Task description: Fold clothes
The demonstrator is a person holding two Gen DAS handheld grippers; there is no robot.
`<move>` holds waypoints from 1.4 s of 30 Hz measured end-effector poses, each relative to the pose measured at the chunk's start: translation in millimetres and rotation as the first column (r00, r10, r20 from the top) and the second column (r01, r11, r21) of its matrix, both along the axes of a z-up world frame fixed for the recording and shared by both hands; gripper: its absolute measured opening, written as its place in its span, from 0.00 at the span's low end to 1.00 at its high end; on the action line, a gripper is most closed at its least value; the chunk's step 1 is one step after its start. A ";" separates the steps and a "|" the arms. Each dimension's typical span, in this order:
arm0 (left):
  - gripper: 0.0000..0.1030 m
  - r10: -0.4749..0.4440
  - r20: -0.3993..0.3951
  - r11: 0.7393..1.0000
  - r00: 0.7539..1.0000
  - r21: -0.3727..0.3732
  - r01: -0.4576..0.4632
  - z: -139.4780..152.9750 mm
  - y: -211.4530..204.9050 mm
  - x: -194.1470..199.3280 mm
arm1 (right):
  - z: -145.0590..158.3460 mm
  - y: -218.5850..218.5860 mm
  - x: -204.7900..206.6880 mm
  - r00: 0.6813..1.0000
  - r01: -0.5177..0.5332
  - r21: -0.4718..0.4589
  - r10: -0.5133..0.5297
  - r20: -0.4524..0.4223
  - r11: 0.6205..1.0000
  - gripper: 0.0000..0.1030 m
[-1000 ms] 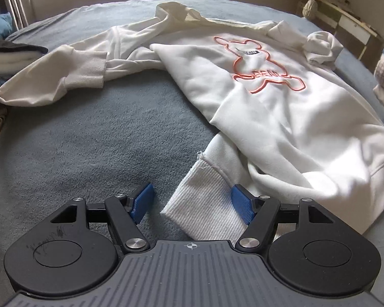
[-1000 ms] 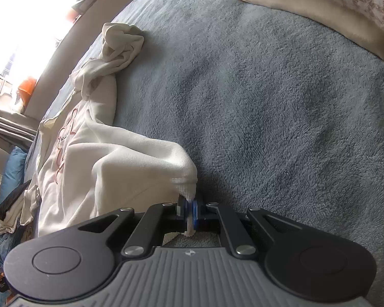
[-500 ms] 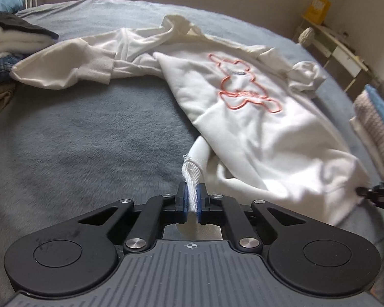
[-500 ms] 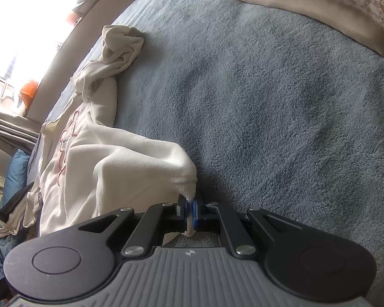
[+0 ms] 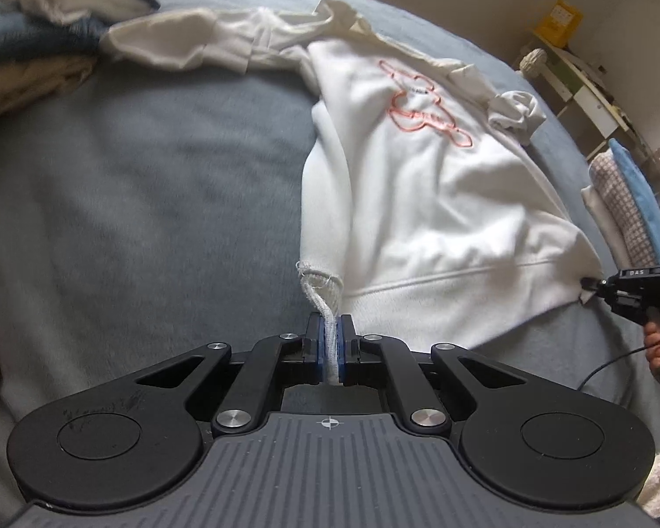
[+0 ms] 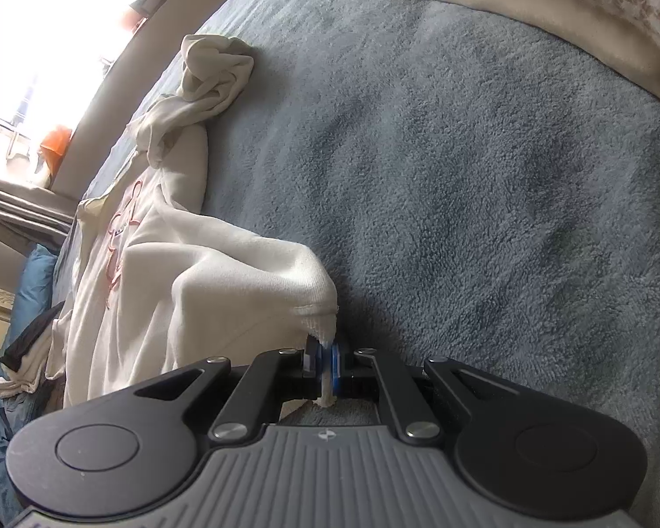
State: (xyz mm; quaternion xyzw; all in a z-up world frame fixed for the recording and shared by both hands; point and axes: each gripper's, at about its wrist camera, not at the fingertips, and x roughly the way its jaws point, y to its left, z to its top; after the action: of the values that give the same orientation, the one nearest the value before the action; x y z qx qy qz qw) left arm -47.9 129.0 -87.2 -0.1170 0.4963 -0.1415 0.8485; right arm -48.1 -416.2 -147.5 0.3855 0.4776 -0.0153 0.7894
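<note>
A white sweatshirt (image 5: 440, 202) with an orange outline print lies face up on a grey-blue bed cover (image 5: 154, 202). My left gripper (image 5: 330, 345) is shut on the ribbed hem at the sweatshirt's near left corner, which is pulled taut. My right gripper (image 6: 326, 363) is shut on the ribbed hem at the other bottom corner of the sweatshirt (image 6: 163, 290). In the left wrist view the right gripper (image 5: 594, 285) shows at the far right edge, held by a hand. One sleeve (image 5: 189, 39) stretches to the far left; the other is bunched at the far right (image 5: 515, 114).
A pile of clothes (image 5: 35, 26) sits at the far left of the bed. Folded items, checked and blue, are stacked at the right (image 5: 629, 211). A cream cushion (image 6: 528, 13) lies along the far edge in the right wrist view. Shelves (image 5: 585, 88) stand by the wall.
My left gripper closed on the ribbed hem corner, then lifted and drew it back, stretching the sweatshirt's bottom edge. The right gripper kept its hold and stayed in place.
</note>
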 end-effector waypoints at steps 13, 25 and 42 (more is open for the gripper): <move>0.01 0.005 -0.016 0.999 1.000 -0.054 -0.006 10.8 16.1 -4.0 | 63.1 -4.3 -47.1 0.997 -0.070 0.091 0.068 0.025 0.993 0.03; 0.01 -0.017 -0.085 1.000 0.996 0.000 0.017 -23.7 20.3 10.1 | 14.1 -6.6 -30.3 0.992 -0.071 -0.051 0.065 -0.110 0.996 0.03; 0.48 0.063 -0.051 0.996 0.997 -0.066 -0.066 -15.6 39.1 18.1 | 95.0 91.5 -13.3 0.866 -0.430 -0.374 0.492 0.086 0.822 0.25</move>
State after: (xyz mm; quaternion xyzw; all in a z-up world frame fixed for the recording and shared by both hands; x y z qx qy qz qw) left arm -29.8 168.1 -102.8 -0.1648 0.5078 -0.1278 0.8358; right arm -61.5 -324.8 -52.5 0.1147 0.4741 0.1283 0.8635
